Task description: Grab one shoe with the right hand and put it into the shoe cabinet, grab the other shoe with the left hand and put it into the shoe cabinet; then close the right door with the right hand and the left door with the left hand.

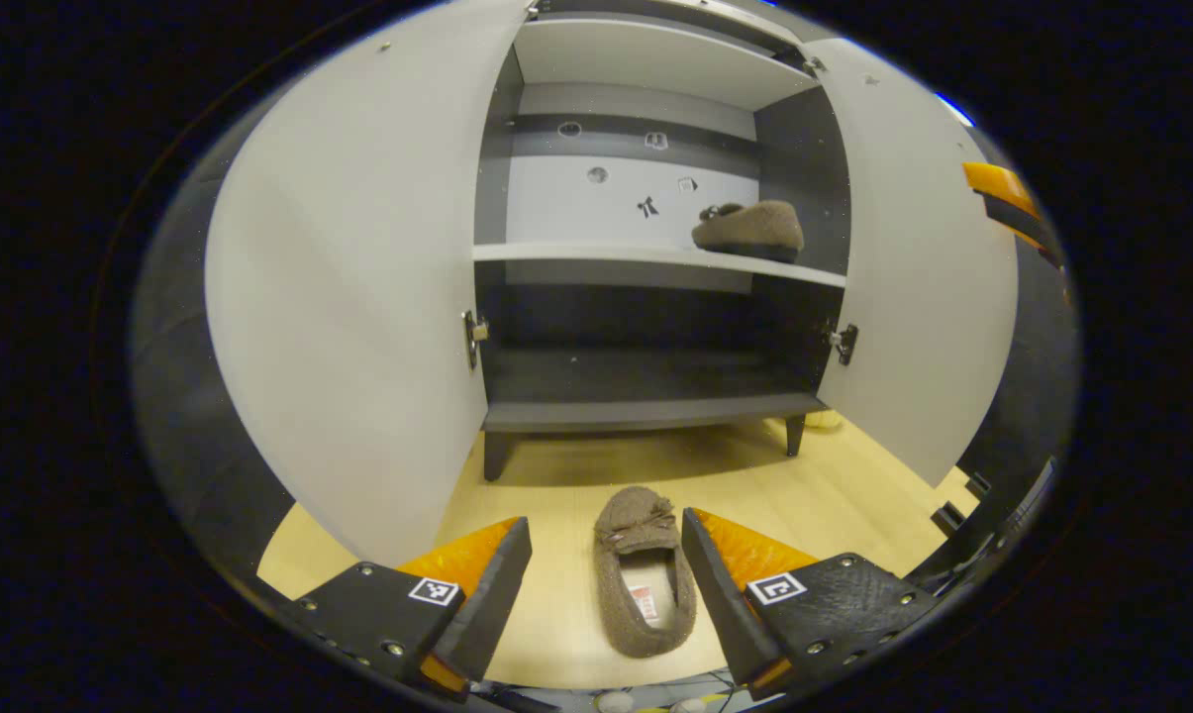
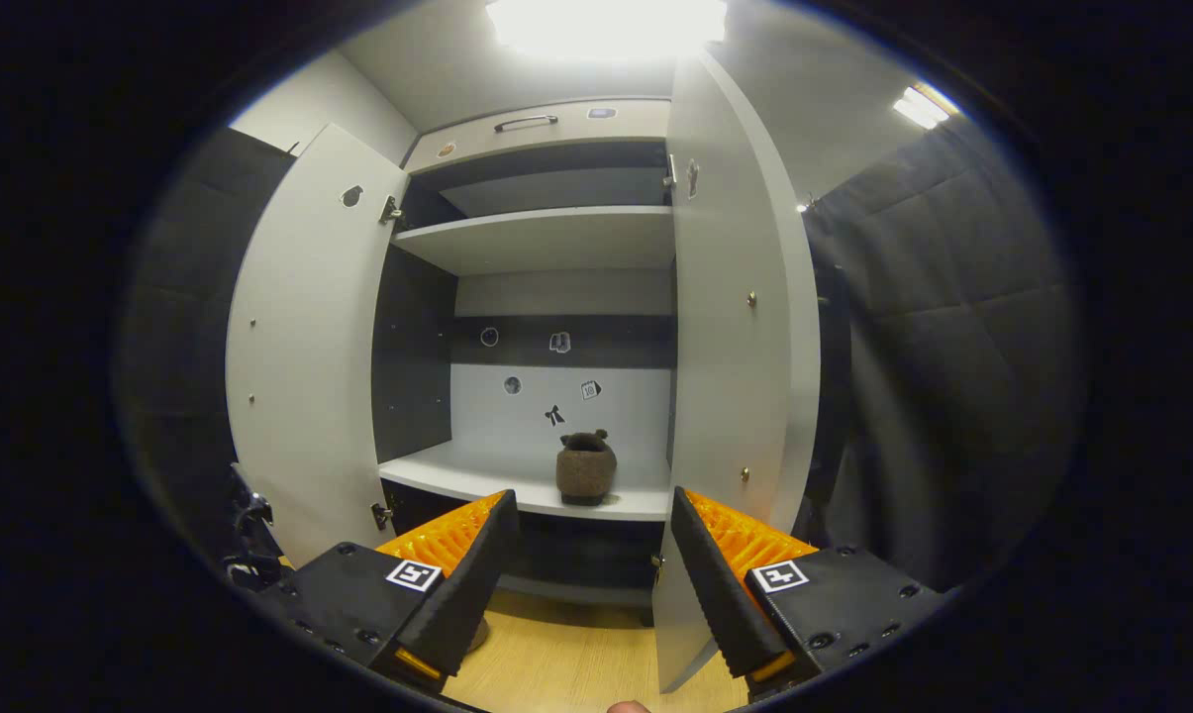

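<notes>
1. On the middle shelf (image 1: 655, 255) of the shoe cabinet (image 1: 646, 411), one shoe (image 1: 749, 228) already sits toward the right side; the right gripper view shows the same shoe (image 2: 586, 470) heel-on, resting on that shelf. I judge the first placement complete.

2. On the floor (image 1: 853, 475) in front of the cabinet lies the second shoe (image 1: 646, 574), toe pointing toward the cabinet, its opening facing up. It lies in the gap ahead of my left hand-held gripper (image 1: 606, 584), whose fingers are spread wide and touch nothing.

3. My right hand-held gripper (image 2: 588, 569) is likewise released and empty, pointed at the cabinet interior from in front of the shelf.

4. Step in hand, as I judge it: the left-hand pickup of the second shoe. The next move calls for lowering the left hand-held gripper over the shoe, closing on its side walls or heel rim, then lifting it onto a shelf beside or below the first shoe.

5. Both doors stand open: left door (image 1: 348, 297) and right door (image 1: 923, 297). Closing them is not yet begun.

6. Limits of observation:
   - The shoe's heel end lies low in the left gripper view, between the fingers; I cannot tell its height relative to them.
   - The bottom compartment is dark; its contents cannot be made out.
   - In the right gripper view the right door (image 2: 735, 376) hides the cabinet's right side.
   - Small marks on the back panel are too small to identify.
</notes>
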